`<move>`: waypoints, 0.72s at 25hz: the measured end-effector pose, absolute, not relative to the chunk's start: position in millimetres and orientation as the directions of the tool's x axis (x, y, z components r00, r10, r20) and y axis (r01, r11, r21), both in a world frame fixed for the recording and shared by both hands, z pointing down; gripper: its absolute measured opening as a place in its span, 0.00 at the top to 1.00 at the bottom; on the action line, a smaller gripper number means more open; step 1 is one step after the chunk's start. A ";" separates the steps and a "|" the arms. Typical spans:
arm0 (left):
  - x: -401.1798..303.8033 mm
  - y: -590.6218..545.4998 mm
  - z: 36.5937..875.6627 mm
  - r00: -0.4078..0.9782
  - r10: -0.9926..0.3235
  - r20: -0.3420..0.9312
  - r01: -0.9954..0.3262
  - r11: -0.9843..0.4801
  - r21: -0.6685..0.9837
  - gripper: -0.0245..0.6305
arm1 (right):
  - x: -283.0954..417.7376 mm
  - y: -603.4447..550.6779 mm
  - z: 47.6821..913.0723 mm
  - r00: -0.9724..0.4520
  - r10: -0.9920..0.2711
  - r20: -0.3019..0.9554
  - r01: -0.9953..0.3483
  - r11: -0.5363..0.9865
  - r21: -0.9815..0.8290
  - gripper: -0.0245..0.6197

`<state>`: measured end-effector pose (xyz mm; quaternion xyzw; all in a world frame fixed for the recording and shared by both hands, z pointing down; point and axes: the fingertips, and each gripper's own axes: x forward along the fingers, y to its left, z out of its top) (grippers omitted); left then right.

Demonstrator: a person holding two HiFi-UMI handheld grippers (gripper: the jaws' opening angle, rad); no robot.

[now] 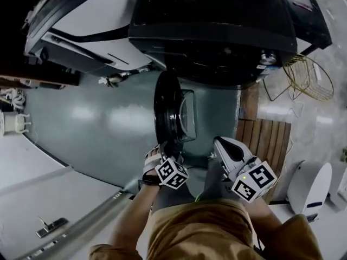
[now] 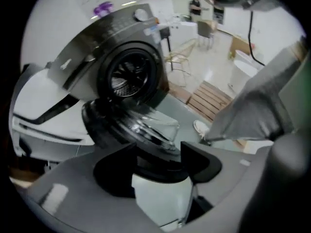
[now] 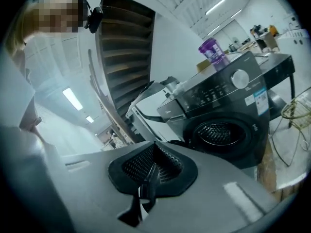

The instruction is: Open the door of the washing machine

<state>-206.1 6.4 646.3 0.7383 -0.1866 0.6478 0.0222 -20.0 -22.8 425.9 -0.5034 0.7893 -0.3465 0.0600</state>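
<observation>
At far left I'm seeing a white machine (image 1: 81,15) standing beside the dark washer (image 1: 217,26). The washer's door (image 1: 167,110) is hanging open, swung out edge-on toward me over the grey floor (image 1: 92,129). My left gripper (image 1: 165,153) is pointing down at the door's lower rim. Its jaws are standing apart with the rim right at their gap, and I'm not making out either pad pressing on it. Next along, my right gripper (image 1: 221,145) is hovering clear of the door, jaws closed together on nothing. Further right, wooden slats (image 1: 265,140) are lying on the floor, and a wire chair (image 1: 309,77) is standing beside the washer.
</observation>
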 end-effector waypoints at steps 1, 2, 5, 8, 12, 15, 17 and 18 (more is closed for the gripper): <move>-222.0 -0.4 641.1 0.089 -0.269 0.959 -0.398 -0.892 -0.213 0.46 | -28.8 -26.5 426.9 -0.518 -0.815 0.258 -0.744 0.281 -0.606 0.95; -239.6 -6.6 638.2 0.082 -0.285 0.955 -0.470 -0.856 -0.216 0.46 | -38.0 -29.4 427.4 -0.544 -0.797 0.263 -0.736 0.303 -0.605 0.95; -288.3 -25.8 633.4 0.054 -0.342 0.938 -0.598 -0.764 -0.244 0.51 | -67.0 -35.7 428.4 -0.603 -0.749 0.276 -0.717 0.356 -0.599 0.95; -331.6 -50.3 624.2 0.041 -0.414 0.909 -0.746 -0.618 -0.248 0.51 | -93.3 -41.1 431.0 -0.643 -0.707 0.295 -0.706 0.397 -0.586 0.95; -391.3 -69.8 629.0 0.028 -0.427 0.904 -0.896 -0.411 -0.167 0.51 | -126.0 -40.7 433.6 -0.673 -0.666 0.322 -0.700 0.432 -0.569 0.95; -417.6 -83.8 639.7 0.031 -0.420 0.907 -0.931 -0.343 -0.127 0.51 | -144.9 -40.1 435.5 -0.680 -0.644 0.350 -0.703 0.439 -0.559 0.95; -430.0 -100.2 642.7 0.038 -0.430 0.902 -0.943 -0.313 -0.110 0.51 | -158.5 -42.4 436.4 -0.681 -0.638 0.360 -0.705 0.439 -0.557 0.95; -435.6 -109.6 643.9 0.040 -0.437 0.898 -0.948 -0.302 -0.105 0.51 | -165.5 -43.6 436.8 -0.682 -0.635 0.363 -0.705 0.440 -0.556 0.95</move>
